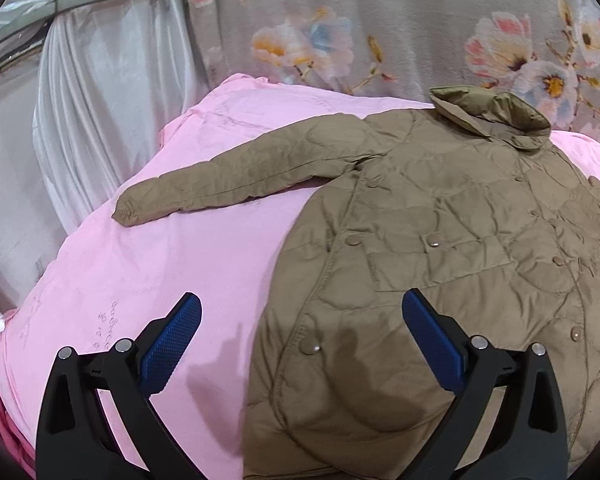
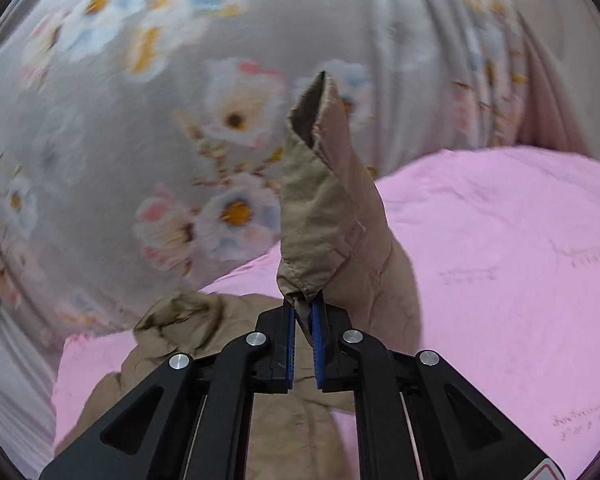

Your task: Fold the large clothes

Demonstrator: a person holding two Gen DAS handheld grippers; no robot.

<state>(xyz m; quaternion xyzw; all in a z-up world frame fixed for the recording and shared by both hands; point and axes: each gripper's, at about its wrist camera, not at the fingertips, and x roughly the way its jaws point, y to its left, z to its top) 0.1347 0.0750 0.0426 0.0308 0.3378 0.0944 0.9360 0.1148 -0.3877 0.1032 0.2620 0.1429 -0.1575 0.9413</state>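
Observation:
A tan quilted jacket [image 1: 440,240] lies front up on a pink sheet [image 1: 204,248], collar at the far side, one sleeve [image 1: 220,184] stretched out to the left. My left gripper [image 1: 300,316] is open and empty, hovering over the jacket's lower left hem. In the right wrist view my right gripper [image 2: 303,312] is shut on the jacket's other sleeve [image 2: 324,200], which stands lifted above the sheet [image 2: 500,260], cuff opening up. The jacket's collar [image 2: 180,320] shows at lower left.
A grey floral curtain [image 1: 380,20] hangs behind the bed and also shows in the right wrist view [image 2: 160,120]. A shiny white drape [image 1: 100,80] hangs at the left. The pink sheet's left edge drops off near it.

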